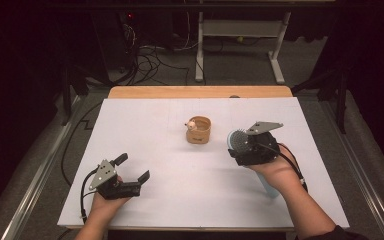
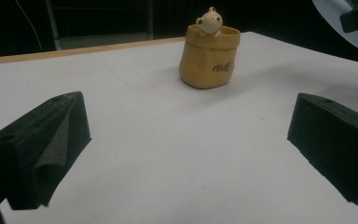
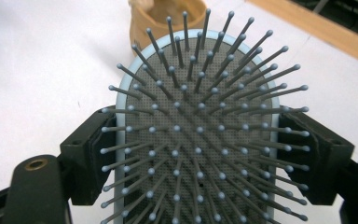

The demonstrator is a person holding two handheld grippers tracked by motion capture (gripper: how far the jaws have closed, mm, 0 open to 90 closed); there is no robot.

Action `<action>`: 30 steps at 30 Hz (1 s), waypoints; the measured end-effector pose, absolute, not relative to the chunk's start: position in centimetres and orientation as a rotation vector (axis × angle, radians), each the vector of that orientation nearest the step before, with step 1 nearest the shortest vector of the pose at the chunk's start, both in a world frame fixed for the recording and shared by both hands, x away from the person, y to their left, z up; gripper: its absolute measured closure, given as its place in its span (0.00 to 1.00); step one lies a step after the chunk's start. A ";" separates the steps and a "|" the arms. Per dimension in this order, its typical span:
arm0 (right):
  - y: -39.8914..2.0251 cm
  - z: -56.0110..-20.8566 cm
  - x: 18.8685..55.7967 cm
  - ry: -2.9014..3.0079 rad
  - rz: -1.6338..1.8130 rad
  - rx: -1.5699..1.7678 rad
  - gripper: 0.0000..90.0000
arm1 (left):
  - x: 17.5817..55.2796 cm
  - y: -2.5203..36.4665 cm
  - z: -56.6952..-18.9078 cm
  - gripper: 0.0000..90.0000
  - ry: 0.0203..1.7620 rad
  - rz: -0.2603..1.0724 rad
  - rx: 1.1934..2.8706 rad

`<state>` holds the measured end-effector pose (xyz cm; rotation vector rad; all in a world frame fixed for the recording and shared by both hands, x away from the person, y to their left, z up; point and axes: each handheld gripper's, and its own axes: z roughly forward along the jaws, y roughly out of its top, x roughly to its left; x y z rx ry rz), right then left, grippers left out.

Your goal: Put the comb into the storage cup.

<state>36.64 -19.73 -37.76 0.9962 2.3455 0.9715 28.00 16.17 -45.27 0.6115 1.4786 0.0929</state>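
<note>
Dark rm, grey floor (image 1: 240,67), cables (image 1: 147,57), white desk frame (image 1: 240,30) behind.

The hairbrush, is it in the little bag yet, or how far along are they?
Done: the right gripper has picked up the hairbrush, its jaws squeezing the head's two sides. In hand: the brush hangs above the table, right beside the tan bag. Left: probably putting it into the bag, which looks small. The left gripper waits open.

White-covered table (image 1: 170,165) with a bare wooden strip (image 1: 200,92) along its far edge — a tan sack-shaped pot (image 1: 199,131), small bear figure (image 1: 192,125) at its rim, stands near the centre.
</note>
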 end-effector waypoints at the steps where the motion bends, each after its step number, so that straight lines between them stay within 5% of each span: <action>1: -19.8 -37.7 36.6 2.336 0.989 0.989 0.23 | 28.0 16.2 -45.3 0.00 1.478 0.094 0.613; 30: -20.1 -37.7 35.4 2.087 1.284 0.943 0.23 | 28.0 16.4 -45.2 0.00 1.469 0.098 0.606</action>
